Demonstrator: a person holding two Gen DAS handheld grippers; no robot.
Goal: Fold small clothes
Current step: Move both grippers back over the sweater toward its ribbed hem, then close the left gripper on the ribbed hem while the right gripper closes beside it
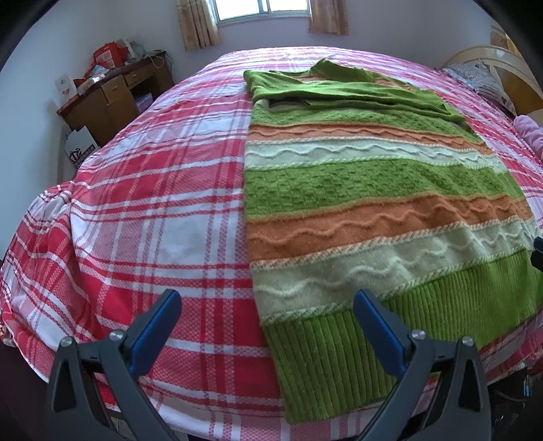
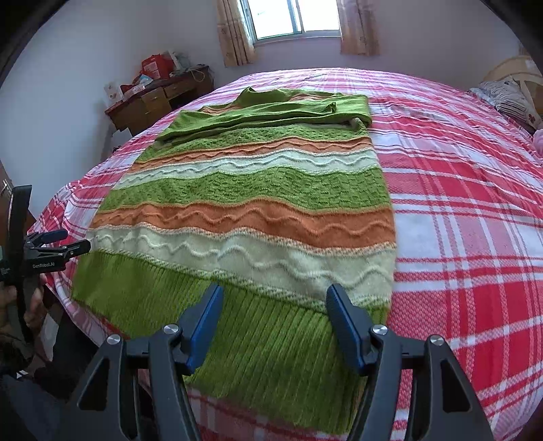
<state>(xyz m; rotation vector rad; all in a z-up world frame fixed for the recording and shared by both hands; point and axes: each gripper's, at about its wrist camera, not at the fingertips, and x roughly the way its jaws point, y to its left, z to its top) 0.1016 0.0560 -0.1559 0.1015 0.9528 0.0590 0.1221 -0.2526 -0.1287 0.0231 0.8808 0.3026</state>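
Daylight comes through the window [image 1: 263, 10] behind a bed [image 1: 152, 203] in red plaid, and the left wrist view looks down over it. Striped sweater [image 1: 373, 203] lies flat on the bed, sleeves folded across its far end, ribbed green hem nearest the camera. Left tool [image 1: 268, 305] stands wide, nothing between its blue pads; one finger hangs over bare plaid just left of the sweater, the other over the hem's left part. A cluttered table [image 1: 115, 88] sits far left of the sweater.

Over to the right wrist view: sweater [image 2: 254, 210] again, hem close in. Right tool [image 2: 275, 302] is spread fairly wide above the hem's right half, gripping nothing. Left tool [image 2: 61, 244] shows at the sweater's left edge, a hand [image 2: 20, 305] behind it.
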